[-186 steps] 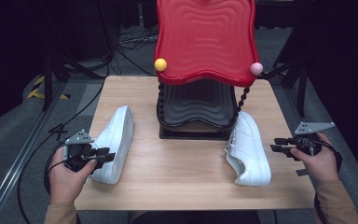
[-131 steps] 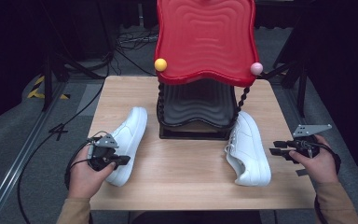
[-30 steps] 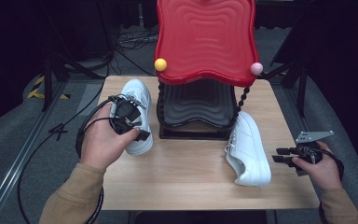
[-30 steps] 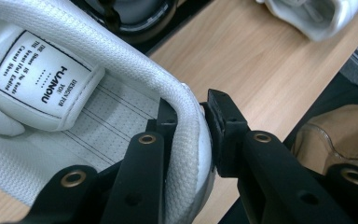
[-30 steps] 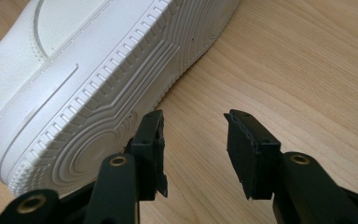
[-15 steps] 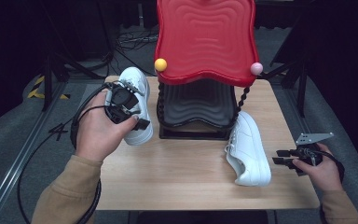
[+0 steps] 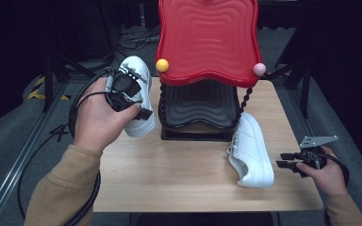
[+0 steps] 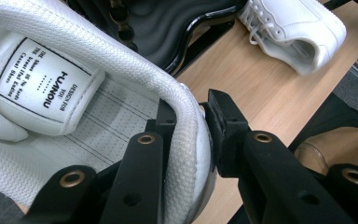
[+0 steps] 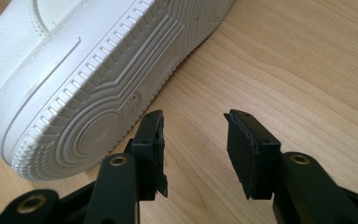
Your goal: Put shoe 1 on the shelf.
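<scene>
The white sneaker (image 8: 74, 93) is pinched at its padded heel collar by the left gripper (image 8: 186, 135) (a soft, yielding rim), so sagging is likely. The right gripper (image 9: 193, 140) is held open, empty, beside the second sneaker (image 9: 74, 70).

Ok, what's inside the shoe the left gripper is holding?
Inside the held shoe: white perforated lining and a tongue label. One jaw of the left gripper sits inside, clamping the heel collar. The toe end is hidden by the tongue.

The red top tier (image 7: 206, 40) hides most of the black shelf (image 7: 199, 101); its top is cropped.
</scene>
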`<state>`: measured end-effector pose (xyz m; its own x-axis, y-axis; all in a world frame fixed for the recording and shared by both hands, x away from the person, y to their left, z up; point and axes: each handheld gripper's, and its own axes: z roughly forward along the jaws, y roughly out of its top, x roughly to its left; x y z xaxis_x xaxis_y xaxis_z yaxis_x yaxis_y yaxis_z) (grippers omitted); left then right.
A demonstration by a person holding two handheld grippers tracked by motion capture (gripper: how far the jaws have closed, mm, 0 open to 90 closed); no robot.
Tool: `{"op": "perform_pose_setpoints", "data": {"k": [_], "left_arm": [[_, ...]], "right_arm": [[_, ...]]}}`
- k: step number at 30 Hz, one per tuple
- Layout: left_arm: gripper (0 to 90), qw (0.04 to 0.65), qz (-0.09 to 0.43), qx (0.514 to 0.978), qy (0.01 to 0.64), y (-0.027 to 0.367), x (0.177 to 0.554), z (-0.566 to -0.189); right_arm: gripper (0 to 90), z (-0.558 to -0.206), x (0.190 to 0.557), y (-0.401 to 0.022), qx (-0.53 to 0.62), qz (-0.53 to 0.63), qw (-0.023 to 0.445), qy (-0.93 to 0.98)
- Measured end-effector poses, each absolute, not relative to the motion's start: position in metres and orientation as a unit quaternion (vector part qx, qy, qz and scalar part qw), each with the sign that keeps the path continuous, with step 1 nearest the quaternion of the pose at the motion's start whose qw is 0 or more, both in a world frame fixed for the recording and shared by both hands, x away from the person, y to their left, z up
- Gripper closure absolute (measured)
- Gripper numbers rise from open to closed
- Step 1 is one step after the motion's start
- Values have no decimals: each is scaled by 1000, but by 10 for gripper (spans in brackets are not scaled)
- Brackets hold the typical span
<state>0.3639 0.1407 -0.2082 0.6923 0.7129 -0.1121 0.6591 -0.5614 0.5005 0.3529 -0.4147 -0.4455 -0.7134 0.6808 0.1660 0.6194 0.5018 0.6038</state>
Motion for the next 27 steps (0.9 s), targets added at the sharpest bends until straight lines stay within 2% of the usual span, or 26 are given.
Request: {"op": "perform_pose_setpoints", "data": {"k": [18, 27], "left_arm": [[757, 269, 82, 888, 365, 136, 372, -151], [754, 269, 113, 890, 351, 125, 379, -125]], "right_arm": [[570, -446, 350, -414, 373, 329, 43, 866], [570, -446, 350, -414, 373, 330, 41, 866]]}}
